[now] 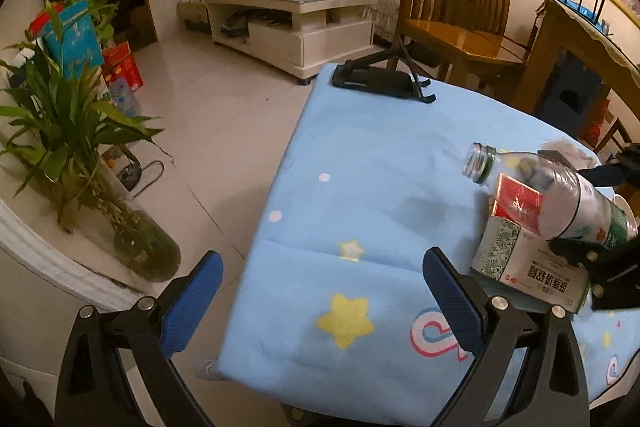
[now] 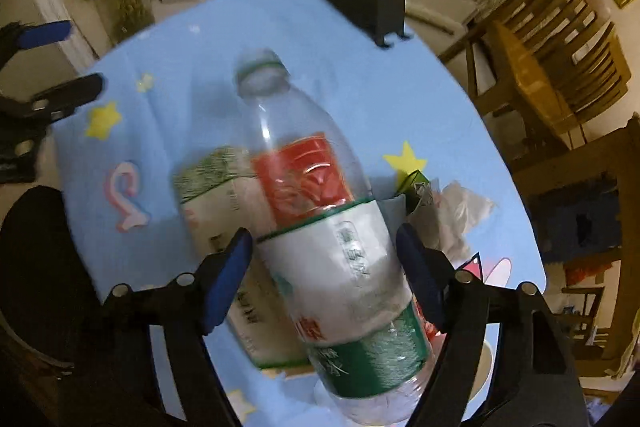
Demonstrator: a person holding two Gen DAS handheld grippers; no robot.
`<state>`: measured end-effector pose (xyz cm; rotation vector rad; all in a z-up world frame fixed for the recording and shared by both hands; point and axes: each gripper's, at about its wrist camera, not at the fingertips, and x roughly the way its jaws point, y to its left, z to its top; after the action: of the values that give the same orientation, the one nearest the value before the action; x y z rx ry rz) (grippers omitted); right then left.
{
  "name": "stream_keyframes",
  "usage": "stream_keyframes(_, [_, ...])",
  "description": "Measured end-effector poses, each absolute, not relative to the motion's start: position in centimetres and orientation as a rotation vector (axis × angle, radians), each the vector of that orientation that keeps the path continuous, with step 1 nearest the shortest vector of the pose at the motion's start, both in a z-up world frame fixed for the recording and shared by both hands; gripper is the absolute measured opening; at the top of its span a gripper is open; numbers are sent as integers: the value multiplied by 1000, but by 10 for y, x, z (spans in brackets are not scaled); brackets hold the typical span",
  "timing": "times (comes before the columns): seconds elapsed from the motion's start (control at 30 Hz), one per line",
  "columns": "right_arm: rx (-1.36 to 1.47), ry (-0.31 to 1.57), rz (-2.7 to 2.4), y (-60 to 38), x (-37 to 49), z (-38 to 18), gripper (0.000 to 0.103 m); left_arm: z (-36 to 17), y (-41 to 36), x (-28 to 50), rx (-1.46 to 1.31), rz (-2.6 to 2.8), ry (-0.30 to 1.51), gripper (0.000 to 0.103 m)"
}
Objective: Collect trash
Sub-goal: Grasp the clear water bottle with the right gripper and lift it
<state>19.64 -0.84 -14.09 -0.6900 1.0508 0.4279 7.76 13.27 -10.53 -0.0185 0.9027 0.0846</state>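
The right gripper [image 2: 324, 275] clamps the empty bottle [image 2: 320, 211] above the table [image 2: 180, 39], the left gripper [image 1: 320, 303] gapes empty, and carton [image 1: 520, 263] and wrappers [image 2: 452, 207] remain uncollected.

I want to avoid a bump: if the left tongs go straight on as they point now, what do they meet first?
Most likely the blue star-printed cloth on the table. The open left tongs hold nothing; the green carton lies off to one side. Depth is uncertain.
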Motion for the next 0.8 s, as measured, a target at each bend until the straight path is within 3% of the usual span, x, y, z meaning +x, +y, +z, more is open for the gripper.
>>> stream_keyframes(0.23, [-475,1060,513,-51,188,-109,70,-104,105,79,-12,-31,903,97])
stream_keyframes(0.47, [-35,948,534,-163,131,-65,68,-106,36,87,41,-289,927,97])
stream_keyframes(0.8, [369,852,445,-320,43,-80,68,-96,-16,119,71,-366,961,97])
